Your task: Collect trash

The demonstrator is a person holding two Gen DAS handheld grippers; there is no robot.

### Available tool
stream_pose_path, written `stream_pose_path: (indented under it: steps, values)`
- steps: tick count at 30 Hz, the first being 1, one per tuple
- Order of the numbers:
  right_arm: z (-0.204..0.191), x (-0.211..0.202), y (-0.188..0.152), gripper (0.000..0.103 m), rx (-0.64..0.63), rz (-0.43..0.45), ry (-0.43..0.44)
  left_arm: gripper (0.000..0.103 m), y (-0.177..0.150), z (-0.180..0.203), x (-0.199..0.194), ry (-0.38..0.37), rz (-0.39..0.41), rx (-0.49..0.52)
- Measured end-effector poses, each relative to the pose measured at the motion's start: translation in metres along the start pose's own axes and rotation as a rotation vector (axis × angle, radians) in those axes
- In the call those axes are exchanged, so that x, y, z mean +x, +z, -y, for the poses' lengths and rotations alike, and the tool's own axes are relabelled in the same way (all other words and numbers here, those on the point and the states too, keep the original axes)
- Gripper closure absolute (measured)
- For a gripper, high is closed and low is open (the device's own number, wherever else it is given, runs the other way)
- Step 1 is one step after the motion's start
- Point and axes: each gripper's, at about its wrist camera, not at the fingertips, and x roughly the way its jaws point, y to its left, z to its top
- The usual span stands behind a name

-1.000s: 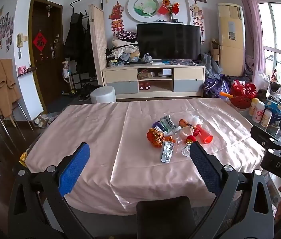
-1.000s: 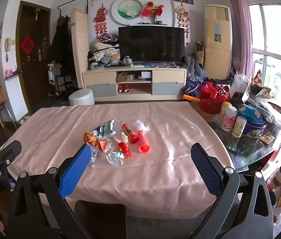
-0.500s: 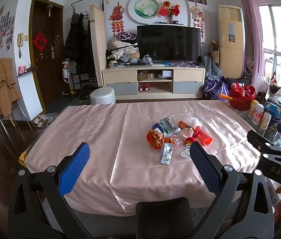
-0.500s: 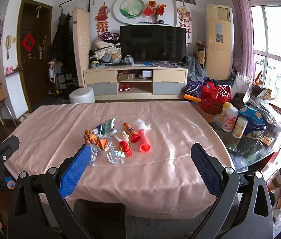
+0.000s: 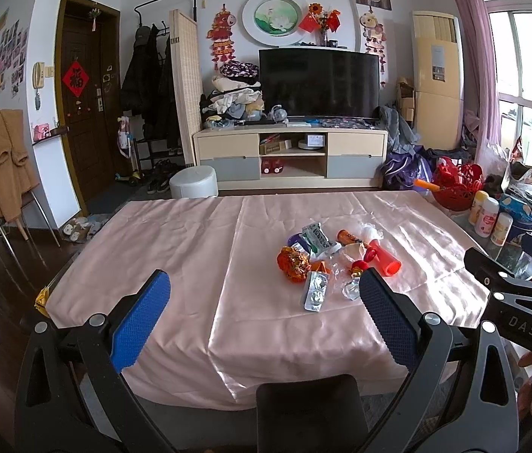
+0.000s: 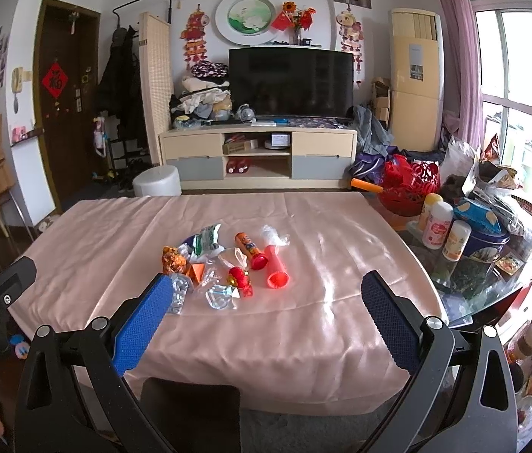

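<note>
A small heap of trash lies on the pink tablecloth (image 5: 175, 249): a crumpled orange wrapper (image 5: 293, 262), a silver blister pack (image 5: 315, 290), a green-white packet (image 5: 317, 234), an orange tube (image 5: 348, 236) and a red plastic cone (image 5: 388, 262). The right wrist view shows the same heap, with the red cone (image 6: 276, 273), orange tube (image 6: 251, 250), green-white packet (image 6: 205, 239) and clear wrapper (image 6: 222, 296). My left gripper (image 5: 264, 294) is open, held short of the table's near edge. My right gripper (image 6: 266, 294) is open too, with nothing between its fingers.
Bottles (image 6: 437, 226), a blue tin (image 6: 486, 243) and bags crowd a glass side table (image 6: 466, 287) at the right. A red basket (image 5: 456, 188) sits behind it. A white stool (image 5: 193, 187) and a TV cabinet (image 5: 290, 154) stand beyond the table. A black chair back (image 5: 311, 411) is just below me.
Both grippers have drifted slightly back and up, so the trash heap sits a little lower and farther in each view. Both stay open.
</note>
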Motion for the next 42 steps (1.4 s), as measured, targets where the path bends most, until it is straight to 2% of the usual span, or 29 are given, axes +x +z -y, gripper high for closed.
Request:
stream_pose_path:
  steps: [30,42]
  values:
    - [-0.007,-0.001,-0.001,0.003,-0.003,0.002,0.003,0.008,-0.002,-0.007,0.004,0.006,0.006,-0.015]
    - [-0.011,0.001,0.000,0.003,-0.019,0.066,-0.002,0.008,-0.007,-0.014,0.018,0.002,-0.015,-0.023]
